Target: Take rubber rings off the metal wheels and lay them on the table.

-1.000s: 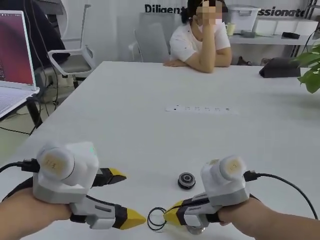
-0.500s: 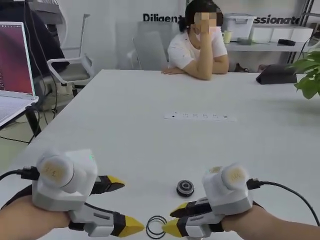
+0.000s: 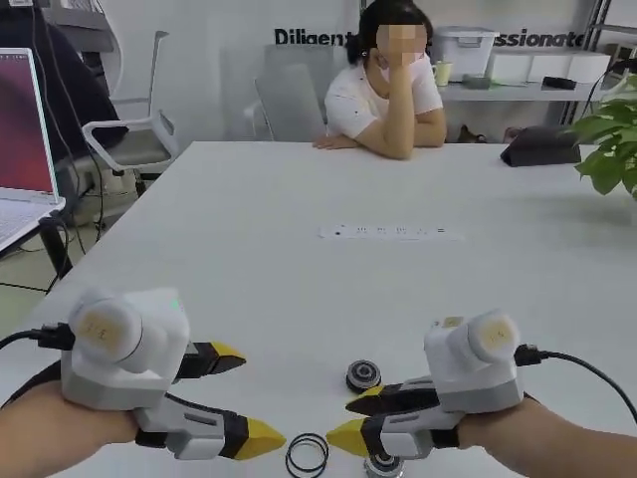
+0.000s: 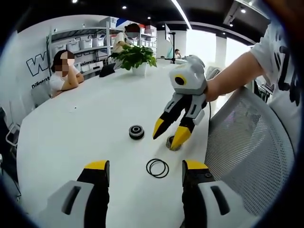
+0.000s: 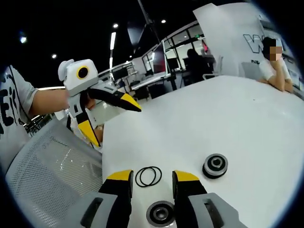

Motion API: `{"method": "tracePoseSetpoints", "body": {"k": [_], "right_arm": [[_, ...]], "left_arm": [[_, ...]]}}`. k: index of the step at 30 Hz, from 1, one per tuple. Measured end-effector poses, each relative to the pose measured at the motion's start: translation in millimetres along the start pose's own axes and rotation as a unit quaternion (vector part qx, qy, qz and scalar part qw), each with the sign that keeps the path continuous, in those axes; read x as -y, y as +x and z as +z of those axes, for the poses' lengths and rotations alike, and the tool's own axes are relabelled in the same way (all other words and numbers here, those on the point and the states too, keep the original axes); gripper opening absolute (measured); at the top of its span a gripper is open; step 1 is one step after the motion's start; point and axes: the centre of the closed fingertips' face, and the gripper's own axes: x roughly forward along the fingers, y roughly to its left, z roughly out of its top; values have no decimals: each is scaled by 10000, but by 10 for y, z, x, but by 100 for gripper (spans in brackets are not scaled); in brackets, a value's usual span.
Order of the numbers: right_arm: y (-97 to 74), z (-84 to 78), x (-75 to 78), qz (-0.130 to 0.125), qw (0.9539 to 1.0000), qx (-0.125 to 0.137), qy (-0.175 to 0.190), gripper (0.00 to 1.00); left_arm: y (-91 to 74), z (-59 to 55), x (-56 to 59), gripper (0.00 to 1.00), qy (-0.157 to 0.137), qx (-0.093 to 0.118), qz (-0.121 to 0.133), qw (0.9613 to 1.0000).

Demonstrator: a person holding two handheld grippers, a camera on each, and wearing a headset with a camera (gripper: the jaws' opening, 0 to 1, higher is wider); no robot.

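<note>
Rubber rings (image 3: pixel 307 455) lie flat between released left tongs (image 3: pixel 255 395) and released right tongs (image 3: pixel 343 422), which half-hide a metal wheel (image 3: pixel 383 466).

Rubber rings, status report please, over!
Left gripper, right gripper open. Two rubber rings flat on table between them. One metal wheel at right gripper. Nothing blocking.

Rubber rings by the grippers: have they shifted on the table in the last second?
No. The rubber rings keep the same place, near-left of the loose metal wheel; it is the camera that shifted.
</note>
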Motion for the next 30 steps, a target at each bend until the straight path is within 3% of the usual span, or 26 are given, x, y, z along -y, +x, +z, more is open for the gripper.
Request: {"method": "tracePoseSetpoints", "body": {"k": [16, 30], "right_arm": [[-284, 121, 377, -446, 9982, 345, 207, 32], [-434, 61, 683, -835, 9954, 386, 254, 33]], "left_arm": [[184, 136, -144, 59, 50, 34, -64, 10000], [359, 223, -342, 58, 130, -6, -52, 9999]]}}
